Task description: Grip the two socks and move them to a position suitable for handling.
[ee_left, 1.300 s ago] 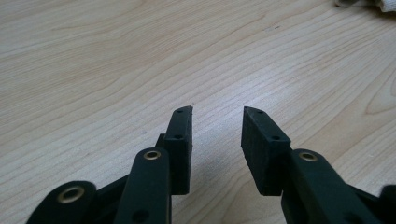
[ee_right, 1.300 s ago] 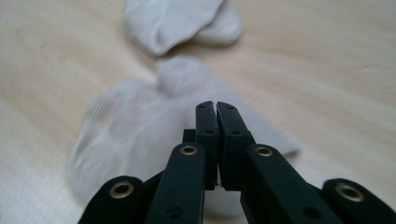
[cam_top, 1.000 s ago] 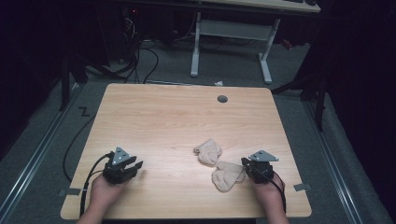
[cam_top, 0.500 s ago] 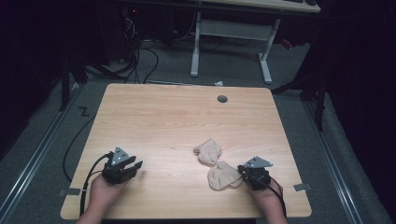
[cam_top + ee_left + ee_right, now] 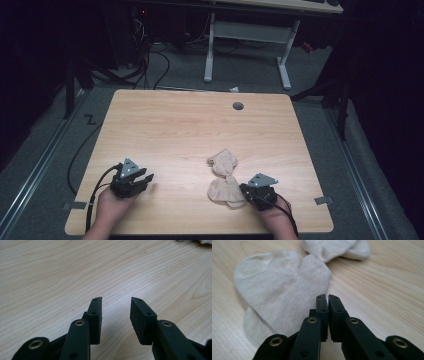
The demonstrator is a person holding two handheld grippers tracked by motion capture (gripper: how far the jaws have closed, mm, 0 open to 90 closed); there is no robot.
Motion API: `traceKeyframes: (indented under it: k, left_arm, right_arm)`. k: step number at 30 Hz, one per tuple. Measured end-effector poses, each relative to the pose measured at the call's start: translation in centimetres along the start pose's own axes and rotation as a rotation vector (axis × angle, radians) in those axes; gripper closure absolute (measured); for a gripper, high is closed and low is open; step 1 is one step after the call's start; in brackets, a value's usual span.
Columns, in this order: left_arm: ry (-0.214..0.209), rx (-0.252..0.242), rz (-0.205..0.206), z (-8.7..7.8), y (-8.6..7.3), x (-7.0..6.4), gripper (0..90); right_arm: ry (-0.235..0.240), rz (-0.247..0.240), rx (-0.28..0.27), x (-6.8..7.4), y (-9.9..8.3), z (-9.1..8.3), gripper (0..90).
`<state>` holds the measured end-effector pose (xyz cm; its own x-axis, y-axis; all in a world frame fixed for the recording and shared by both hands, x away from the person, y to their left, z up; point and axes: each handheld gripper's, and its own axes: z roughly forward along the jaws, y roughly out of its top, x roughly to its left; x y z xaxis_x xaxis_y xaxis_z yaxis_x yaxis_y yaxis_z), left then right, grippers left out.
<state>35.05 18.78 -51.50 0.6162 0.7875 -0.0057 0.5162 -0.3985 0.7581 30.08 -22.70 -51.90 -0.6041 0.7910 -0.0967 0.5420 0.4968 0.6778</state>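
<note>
**Table stock: two socks, two grippers**

Surroundings. I see a light wood table with a round grommet near its far edge, right of centre. Beyond the far edge, on the grey floor, stand a white desk frame and loose cables. Nothing lies between either gripper and the socks.

Near sock. Pale beige, lying flat by the near edge, right of centre. Its long axis runs roughly from the near edge toward the far edge, tilted a little to the right. In the right gripper view it spreads ahead and to the left of the jaws.

Far sock. Same colour, bunched, just beyond the near sock and touching it. In the right gripper view it lies past the first, at the top of the frame.

Right gripper. Held low at the near sock's right edge. Its jaws stand almost together, a thin slit between them; I cannot tell whether any cloth is pinched.

Left gripper. Near the near-left corner, well apart from both socks. Jaws spread with bare wood between them, holding nothing.
</note>
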Motion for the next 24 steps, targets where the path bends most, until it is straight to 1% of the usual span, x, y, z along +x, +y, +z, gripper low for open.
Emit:
traceKeyframes:
  k: [2,5,7,9,12,15,17,19,22,24]
  left_arm:
    - [-0.002,0.002,0.007,0.0,0.1,-0.1,62.3]
    - [-0.006,-0.003,0.006,0.0,0.1,-0.3,62.3]
    - [-0.007,-0.005,0.009,-0.1,0.1,-0.3,62.1]
    - [-0.012,-0.011,0.005,-0.1,0.2,-0.4,62.1]
    - [-0.012,-0.014,0.003,-0.2,0.2,-0.5,61.9]
    - [-0.021,-0.02,0.004,-0.4,0.3,-0.8,62.0]
    - [-0.028,-0.019,0.007,-0.5,0.3,-1.1,61.9]
    - [-0.05,-0.016,0.001,-0.4,0.3,-1.5,61.4]
    - [-0.07,0.001,0.026,-0.1,0.4,-2.4,61.8]
    - [-0.089,0.009,0.026,0.1,0.5,-2.9,62.9]
  right_arm:
    - [0.016,-0.013,0.002,0.6,0.3,0.2,86.5]
    - [0.042,-0.03,-0.004,1.5,0.7,0.5,85.6]
    - [0.043,-0.044,-0.002,1.9,1.0,0.6,84.9]
    - [0.04,-0.05,-0.014,2.1,1.1,0.3,85.0]
    - [0.047,-0.042,-0.022,2.1,1.0,-0.5,87.0]
    - [0.064,-0.052,-0.002,2.4,0.8,-0.4,88.8]
    - [0.073,-0.068,0.004,3.0,1.0,-0.1,88.9]
    - [0.078,-0.084,0.005,3.5,1.5,0.3,88.8]
    - [0.092,-0.095,0.002,4.4,2.7,1.3,88.7]
    - [0.108,-0.111,-0.002,5.1,3.7,2.2,88.5]
